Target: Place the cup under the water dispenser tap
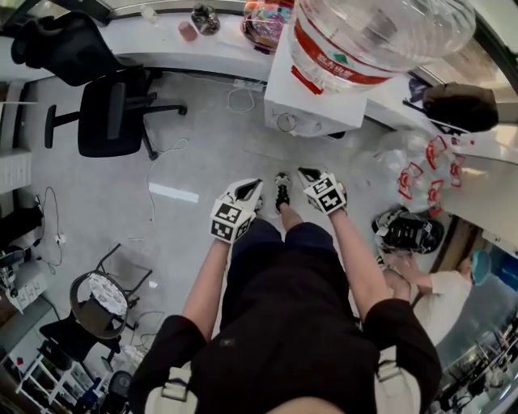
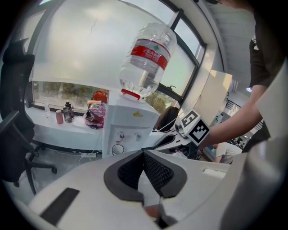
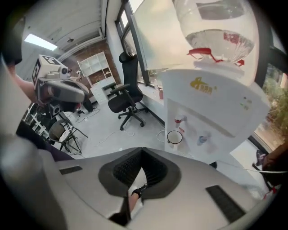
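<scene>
A white water dispenser [image 1: 317,101] with a big clear bottle [image 1: 376,36] on top stands ahead of me. A small white cup [image 3: 174,137] with a dark rim sits in its recess, right below the red tap [image 3: 179,120]; the blue tap [image 3: 202,139] is beside it. The cup [image 2: 118,149] shows in the left gripper view too, and from above as a ring [image 1: 286,122]. My left gripper [image 1: 252,188] and right gripper [image 1: 308,173] hang side by side over the floor, well short of the dispenser. Both are shut with nothing between the pads.
A black office chair [image 1: 113,113] stands at the left. A counter [image 1: 162,36] along the window carries small bottles and a pink bag [image 1: 263,20]. Cables [image 1: 158,174] trail on the floor. A folding stool [image 1: 99,301] is at lower left, a seated person [image 1: 437,291] at right.
</scene>
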Demonstrator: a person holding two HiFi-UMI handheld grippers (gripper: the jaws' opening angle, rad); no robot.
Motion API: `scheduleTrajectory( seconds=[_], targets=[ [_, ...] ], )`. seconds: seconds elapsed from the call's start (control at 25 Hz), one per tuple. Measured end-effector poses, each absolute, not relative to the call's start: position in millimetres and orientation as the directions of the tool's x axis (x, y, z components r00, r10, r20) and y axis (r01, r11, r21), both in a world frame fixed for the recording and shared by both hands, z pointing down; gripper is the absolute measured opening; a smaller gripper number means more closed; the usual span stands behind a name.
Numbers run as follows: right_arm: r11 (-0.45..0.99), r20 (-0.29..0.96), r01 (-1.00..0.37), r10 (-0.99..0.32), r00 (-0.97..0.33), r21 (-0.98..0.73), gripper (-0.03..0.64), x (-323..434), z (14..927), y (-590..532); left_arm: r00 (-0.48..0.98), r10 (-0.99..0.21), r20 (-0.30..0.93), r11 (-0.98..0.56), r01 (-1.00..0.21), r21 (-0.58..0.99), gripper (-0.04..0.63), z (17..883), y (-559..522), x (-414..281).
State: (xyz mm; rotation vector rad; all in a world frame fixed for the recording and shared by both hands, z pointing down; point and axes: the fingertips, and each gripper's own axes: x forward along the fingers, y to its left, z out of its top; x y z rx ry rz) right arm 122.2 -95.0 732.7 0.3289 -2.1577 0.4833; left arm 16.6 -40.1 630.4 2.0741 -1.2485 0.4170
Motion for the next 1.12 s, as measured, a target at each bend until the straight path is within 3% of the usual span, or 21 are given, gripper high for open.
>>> scheduleTrajectory(
  seconds=[0.36,1.12],
  targets=[
    [0.837,0.737,-0.526,-0.261,-0.623,-0.148,-0.005,138.5,658.8,-77.4,0.577,-0.590,0.564,-0.472,-0.814,0.339,-0.003,598.2,-28.9,14.5],
    [0.683,0.656,-0.725,-0.505,-0.561,-0.094,-0.005,152.7,609.6,6.8,0.707,-0.471,0.528,-0.673,-0.674,0.303,-0.003,565.0,36.7,29.8]
  ],
)
